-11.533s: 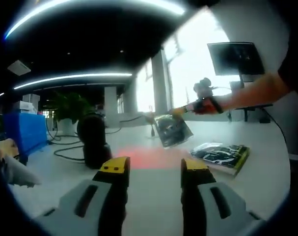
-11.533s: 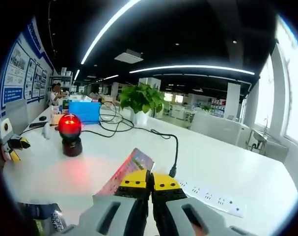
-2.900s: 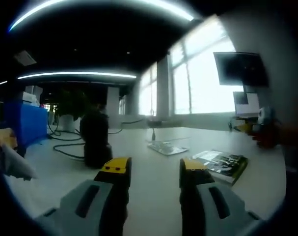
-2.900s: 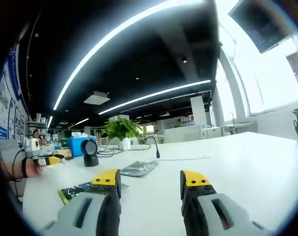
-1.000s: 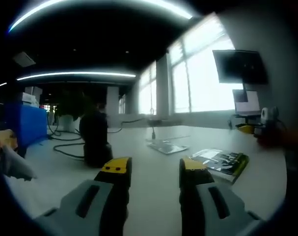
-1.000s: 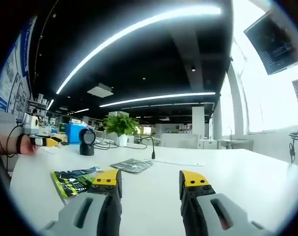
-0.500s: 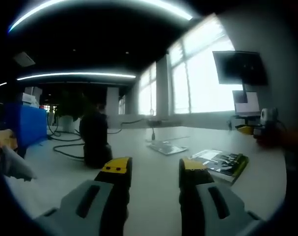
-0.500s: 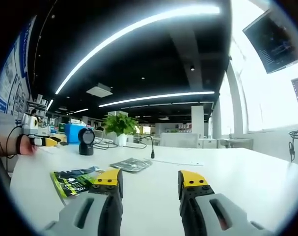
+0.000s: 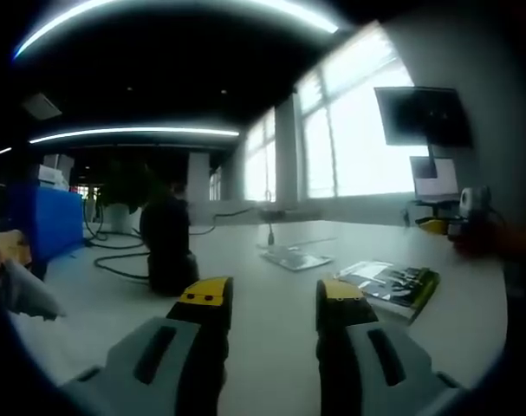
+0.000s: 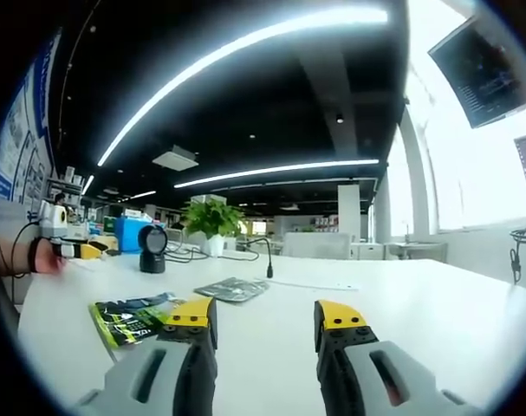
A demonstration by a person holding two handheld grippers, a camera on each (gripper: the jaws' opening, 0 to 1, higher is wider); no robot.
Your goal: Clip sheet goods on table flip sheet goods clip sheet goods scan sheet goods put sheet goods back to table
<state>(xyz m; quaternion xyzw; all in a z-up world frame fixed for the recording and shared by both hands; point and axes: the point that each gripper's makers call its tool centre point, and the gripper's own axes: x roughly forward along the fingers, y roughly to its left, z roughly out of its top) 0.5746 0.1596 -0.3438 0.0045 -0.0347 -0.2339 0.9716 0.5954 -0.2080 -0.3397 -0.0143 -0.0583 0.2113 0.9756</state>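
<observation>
Both my tools hang spread and empty—the left tool (image 9: pixel 267 295) and the right tool (image 10: pixel 264 314) low over the white worktop (image 10: pixel 436 312). The green packet (image 10: pixel 128 316) lies flat just beside my right tool's left jaw; a grey packet (image 10: pixel 230 290) lies farther off. I judge them light, floppy, slick film—best pinched at an edge.

Your open-plan office: strip ceiling lights (image 10: pixel 245 39), wall monitor (image 9: pixel 423 115), potted plant (image 10: pixel 212 221), long white surface (image 10: pixel 418 303).
</observation>
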